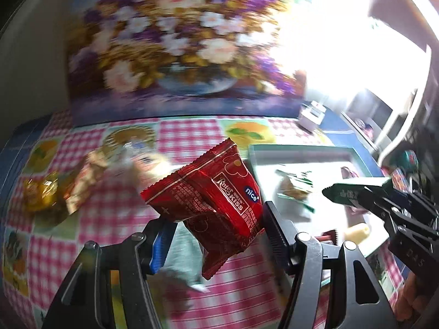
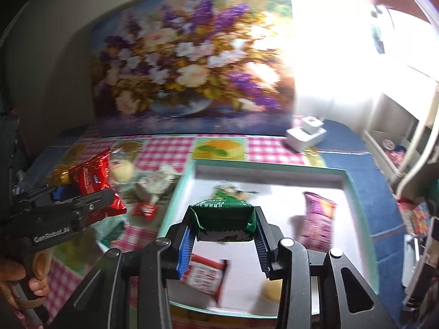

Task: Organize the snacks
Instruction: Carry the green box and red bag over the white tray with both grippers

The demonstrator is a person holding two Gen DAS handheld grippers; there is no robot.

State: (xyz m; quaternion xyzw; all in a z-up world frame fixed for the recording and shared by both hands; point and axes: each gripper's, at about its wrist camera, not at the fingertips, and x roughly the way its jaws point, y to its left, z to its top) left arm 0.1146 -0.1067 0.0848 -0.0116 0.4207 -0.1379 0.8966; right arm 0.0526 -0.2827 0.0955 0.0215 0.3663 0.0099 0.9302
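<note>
The left gripper [image 1: 216, 227] is clamped on one red snack packet [image 1: 211, 205], which sits between its two pads and hangs tilted above the checked tablecloth [image 1: 186, 137], clear of the surface; the right gripper [image 2: 223, 233] is clamped on one green snack packet [image 2: 223, 218], pinched by its two ends and held level over the tray [image 2: 354, 189]; the tray lies directly ahead of and below the right gripper, and to the right of the left gripper. Inside the tray, four items are visible: one pink packet [image 2: 318, 219] at the right, one green-and-white packet [image 2: 230, 190] toward the far wall, one red-and-white packet [image 2: 205, 274] near the front, and one pale yellow piece [image 2: 271, 289] beside it. On the tablecloth left of the tray lie one small red packet [image 2: 145, 209], one white wrapped piece [image 2: 156, 185], and one golden wrapper [image 1: 41, 192]; further blurred items there cannot be counted. A flower painting [image 2: 192, 74] stands behind the table; one white box [image 2: 307, 133] sits at the far right.
</note>
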